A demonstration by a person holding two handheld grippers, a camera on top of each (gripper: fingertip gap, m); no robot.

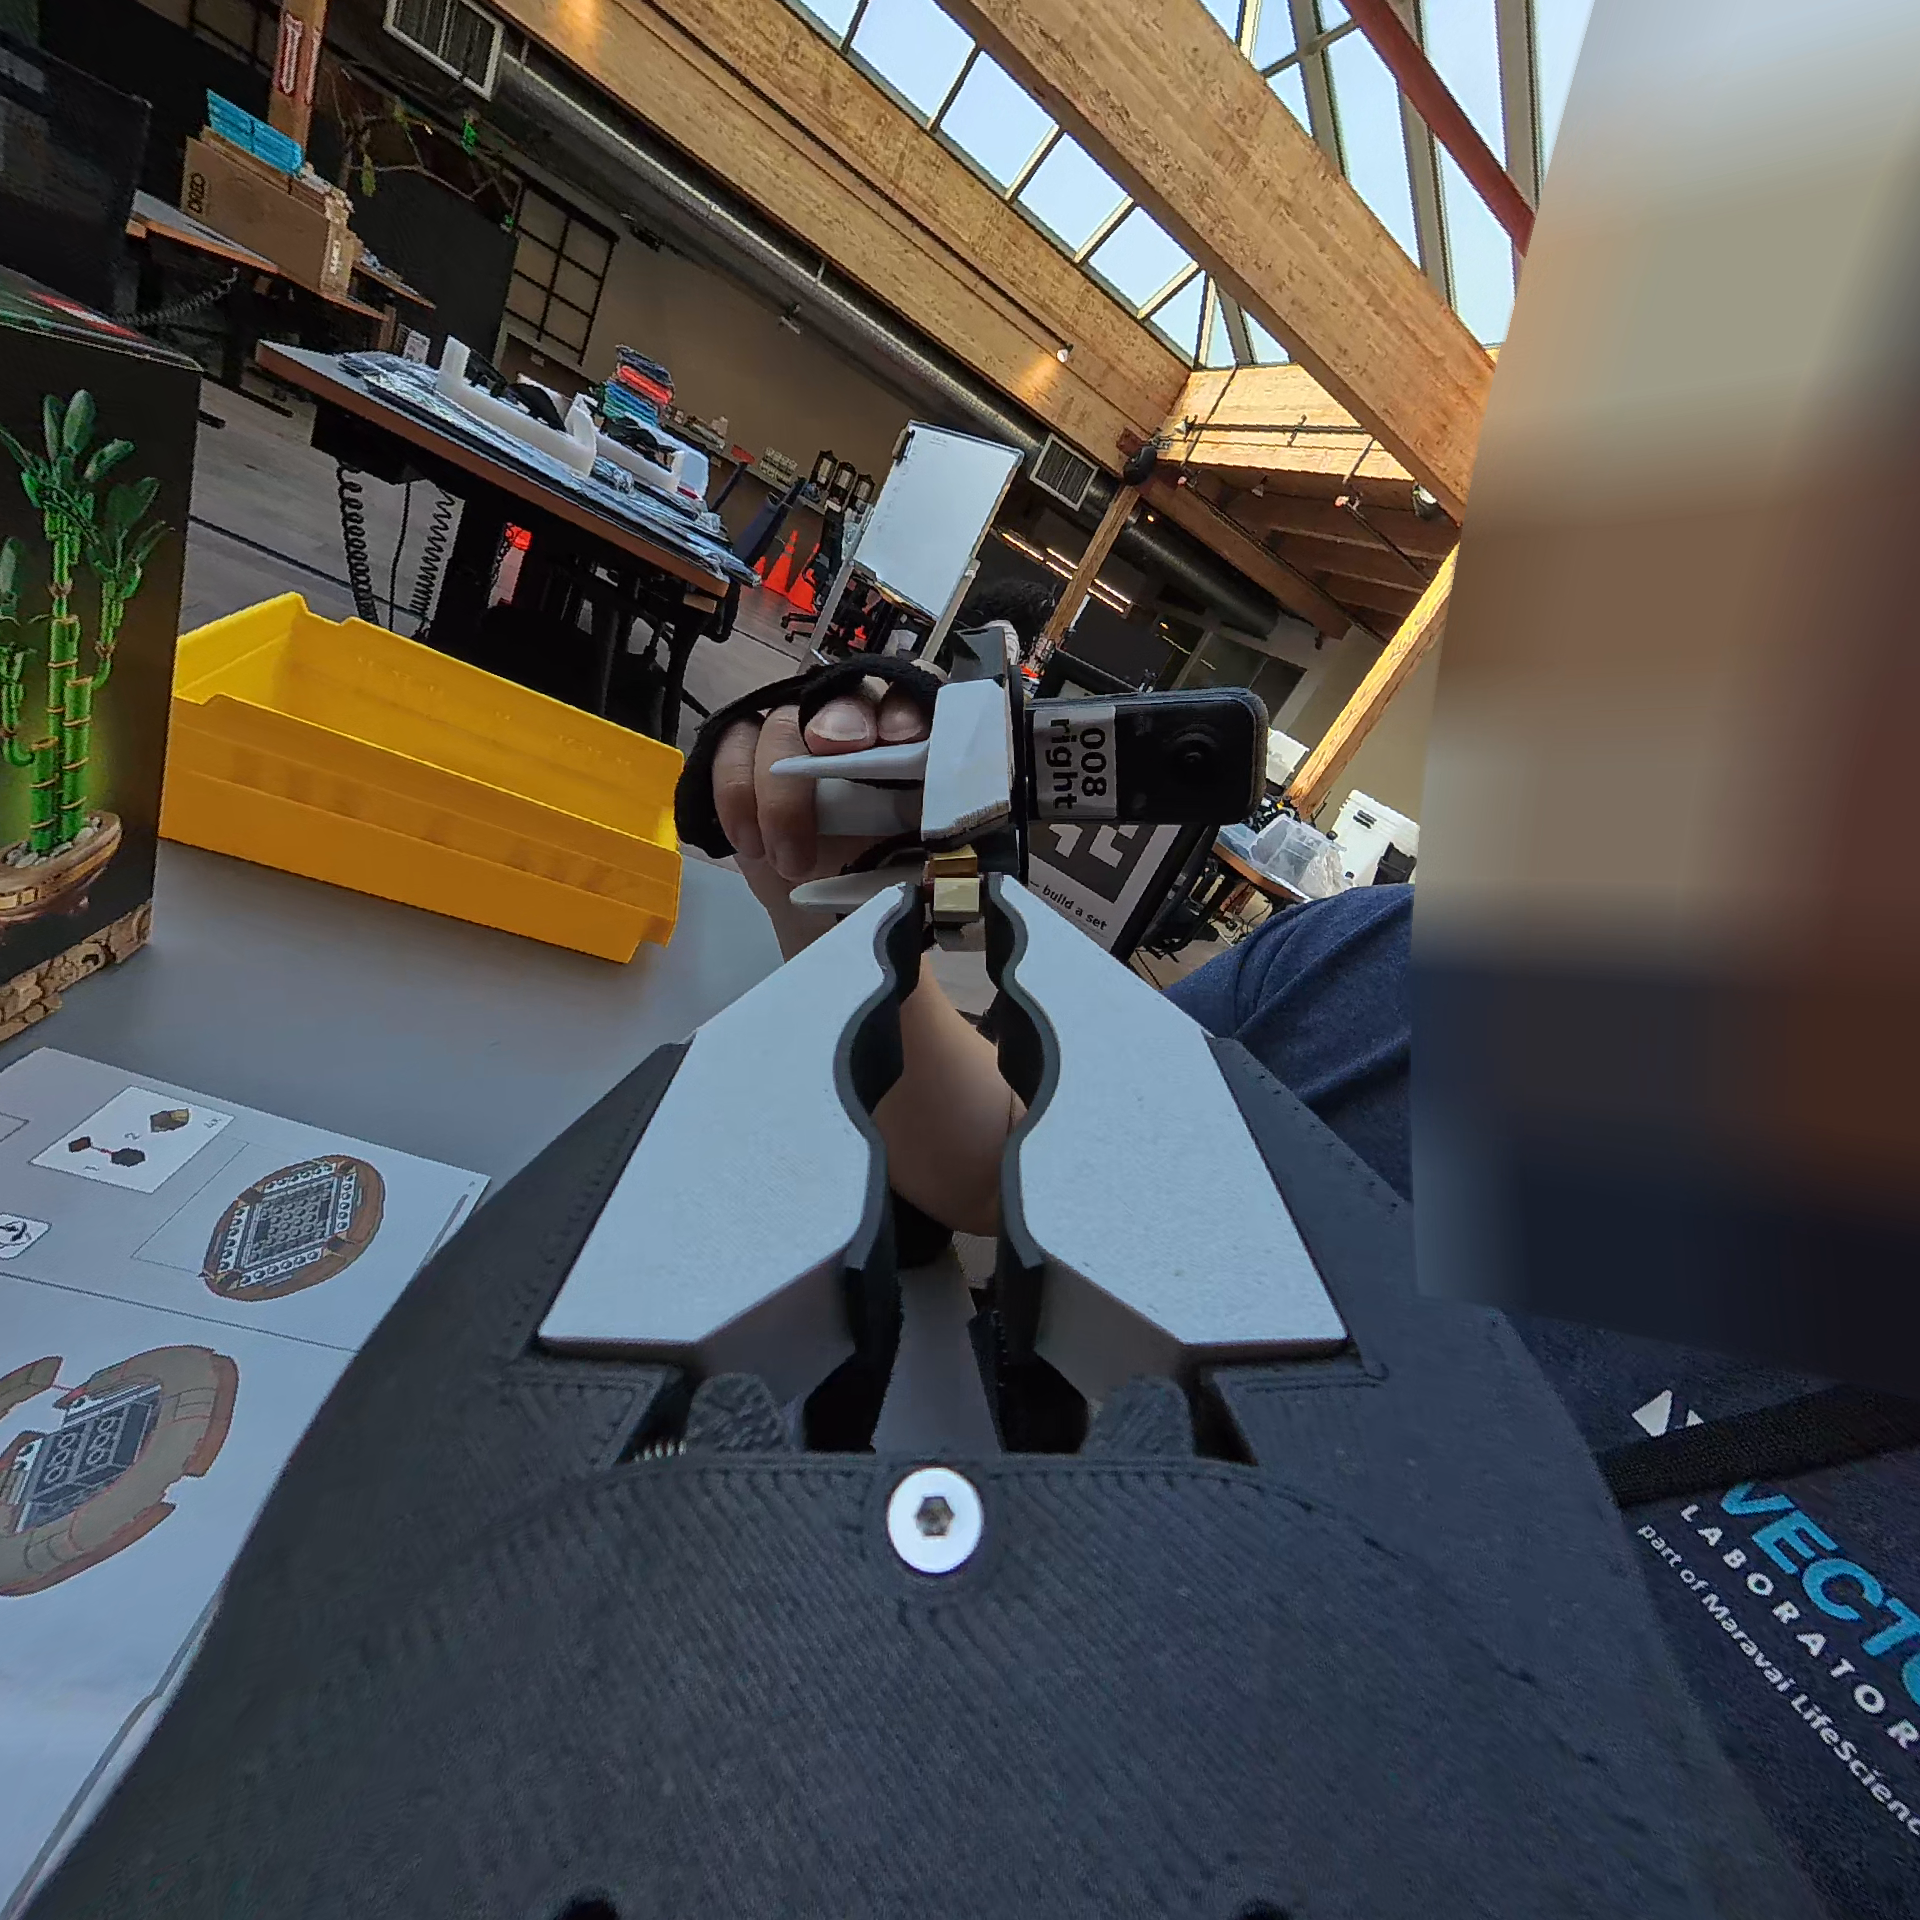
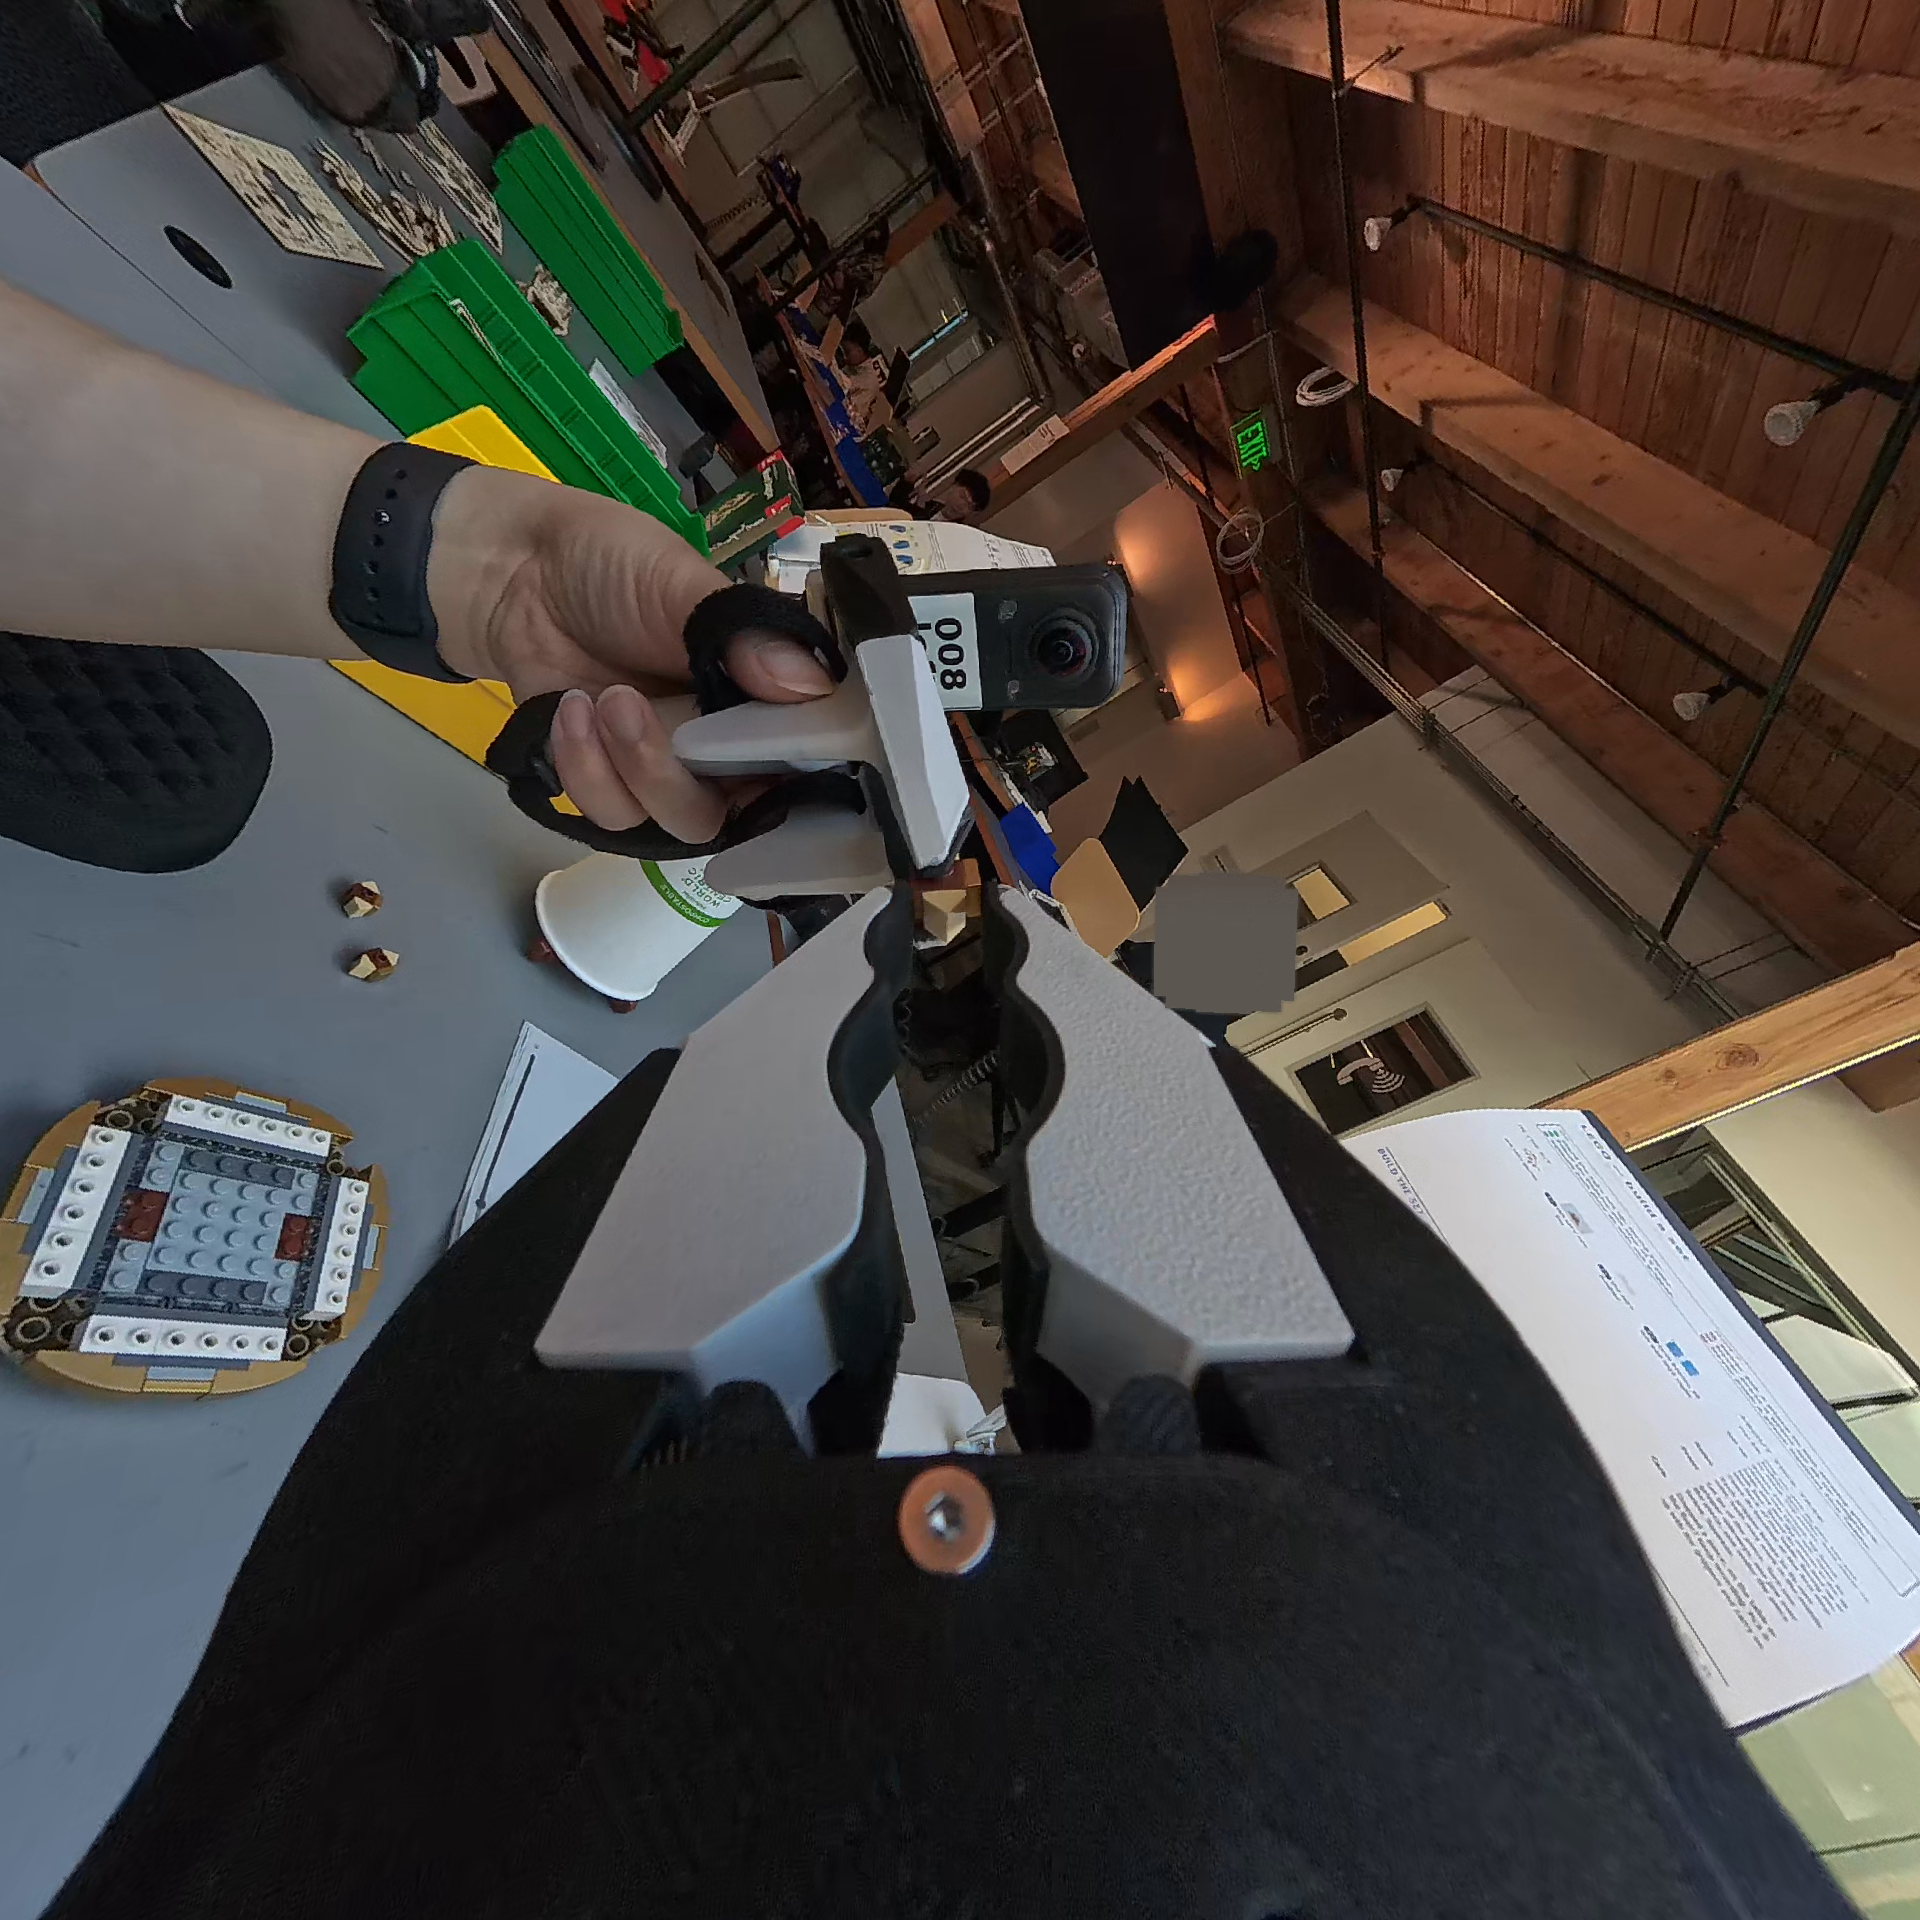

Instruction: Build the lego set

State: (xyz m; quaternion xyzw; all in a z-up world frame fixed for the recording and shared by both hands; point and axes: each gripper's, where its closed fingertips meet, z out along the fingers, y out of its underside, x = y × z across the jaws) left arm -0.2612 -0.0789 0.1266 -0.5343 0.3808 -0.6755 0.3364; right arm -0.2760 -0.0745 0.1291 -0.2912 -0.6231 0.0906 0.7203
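Note:
My two grippers meet tip to tip in the air above the grey table. In the left wrist view my left gripper [image 1: 951,912] is shut on a small tan lego piece [image 1: 954,899], with a gold-brown part just beyond it at the right gripper's tips [image 1: 958,854]. In the right wrist view my right gripper [image 2: 943,920] is shut on a small tan-and-brown piece [image 2: 940,912], and the left gripper [image 2: 940,871] faces it. I cannot tell whether it is one piece or two joined. The round lego base [image 2: 192,1236] lies on the table at the left.
Two small brown-tan pieces [image 2: 362,899] [image 2: 374,963] and a tipped white paper cup [image 2: 623,925] lie on the table. Green bins [image 2: 520,343] and a yellow bin [image 1: 416,769] stand behind. The set's box [image 1: 73,665], the instruction booklet [image 1: 156,1299] and a printed sheet [image 2: 1662,1403] are nearby. My two grippers' fingertips are within a few centimetres of each other. Both grippers' tips are roughly 25 cm from the round lego base [image 2: 192,1236].

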